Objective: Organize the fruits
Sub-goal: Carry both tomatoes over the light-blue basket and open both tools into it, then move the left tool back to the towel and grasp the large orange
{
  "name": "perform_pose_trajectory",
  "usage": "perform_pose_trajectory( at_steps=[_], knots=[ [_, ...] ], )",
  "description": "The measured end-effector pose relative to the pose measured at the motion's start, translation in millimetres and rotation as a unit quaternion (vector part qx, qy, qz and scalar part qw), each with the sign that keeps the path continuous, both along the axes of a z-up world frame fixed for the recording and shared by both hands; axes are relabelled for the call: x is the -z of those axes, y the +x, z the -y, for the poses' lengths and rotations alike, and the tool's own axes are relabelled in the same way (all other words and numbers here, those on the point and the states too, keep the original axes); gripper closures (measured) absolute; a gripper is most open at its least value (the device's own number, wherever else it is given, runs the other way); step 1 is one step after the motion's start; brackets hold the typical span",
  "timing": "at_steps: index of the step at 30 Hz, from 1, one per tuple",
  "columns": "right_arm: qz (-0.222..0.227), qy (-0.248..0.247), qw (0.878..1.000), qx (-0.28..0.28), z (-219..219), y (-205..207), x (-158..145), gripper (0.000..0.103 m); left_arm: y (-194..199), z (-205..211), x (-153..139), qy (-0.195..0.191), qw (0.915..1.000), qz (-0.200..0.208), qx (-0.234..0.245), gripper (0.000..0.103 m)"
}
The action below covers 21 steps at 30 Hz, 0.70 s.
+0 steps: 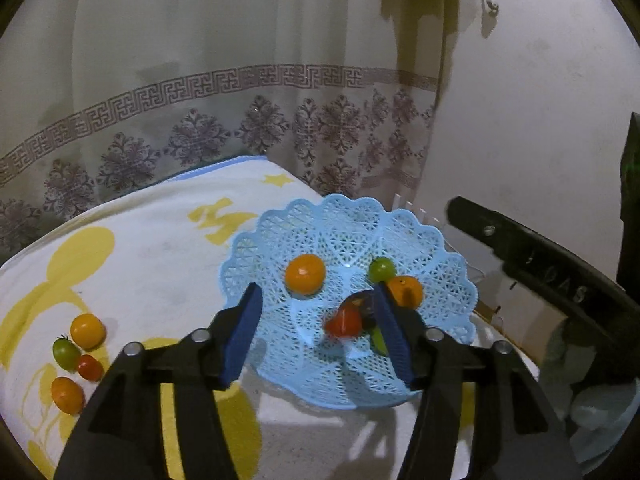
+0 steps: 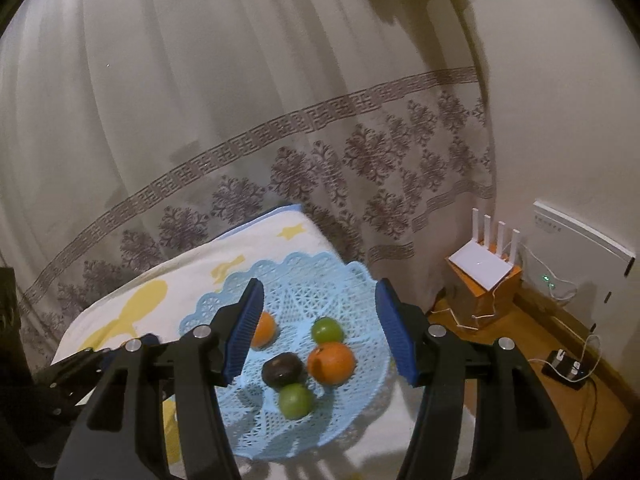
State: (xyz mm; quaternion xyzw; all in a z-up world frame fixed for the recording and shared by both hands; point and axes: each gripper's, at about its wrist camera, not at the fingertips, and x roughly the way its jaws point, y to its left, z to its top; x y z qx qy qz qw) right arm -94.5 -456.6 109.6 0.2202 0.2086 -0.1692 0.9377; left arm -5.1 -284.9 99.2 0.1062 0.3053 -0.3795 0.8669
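Note:
A light blue lattice basket (image 1: 432,248) (image 2: 360,280) lies on a white and yellow blanket. In the left wrist view it holds an orange tomato (image 1: 305,274), a green one (image 1: 381,269), another orange one (image 1: 406,290), a dark one (image 1: 362,304) and a blurred red one (image 1: 343,322). My left gripper (image 1: 318,300) is open just above the basket, with the red tomato between its fingers. My right gripper (image 2: 320,294) is open above the basket, over orange (image 2: 331,362), dark (image 2: 282,369) and green (image 2: 295,400) tomatoes. Several more tomatoes, among them a yellow-orange one (image 1: 88,331), lie on the blanket at the left.
A patterned curtain (image 1: 240,80) hangs behind the bed. The right gripper's black body (image 1: 532,272) reaches in from the right of the left wrist view. A white router (image 2: 480,266) on an orange box, cables and a power strip (image 2: 568,368) sit on the wooden floor at the right.

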Motion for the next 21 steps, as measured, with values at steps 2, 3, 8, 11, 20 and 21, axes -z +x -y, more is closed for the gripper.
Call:
perform_pose_trajectory(
  at_steps=[2, 3, 8, 11, 20, 21],
  knots=[
    [-0.002, -0.002, 1.000, -0.001, 0, 0, 1, 0.043, 3, -5, -1, -0.003, 1.0000, -0.002, -0.005, 0.040],
    [-0.004, -0.003, 1.000, -0.003, -1, 1, 2, 0.043, 4, -9, -2, -0.006, 0.9999, -0.001, -0.013, 0.036],
    [-0.009, -0.003, 1.000, -0.012, -7, 3, 5, 0.043, 7, -27, -8, -0.015, 0.9994, 0.001, -0.032, 0.028],
    [-0.006, -0.005, 1.000, -0.014, -10, 2, 3, 0.038, 9, -37, -10, -0.018, 0.9988, 0.002, -0.045, 0.022],
    [0.003, -0.020, 0.999, -0.040, -33, 2, -5, 0.027, 17, -64, -6, -0.014, 0.9967, -0.006, -0.079, 0.017],
    [0.003, -0.024, 0.999, -0.045, -37, 2, -6, 0.027, 17, -67, -6, -0.013, 0.9964, -0.004, -0.084, 0.016]
  ],
)
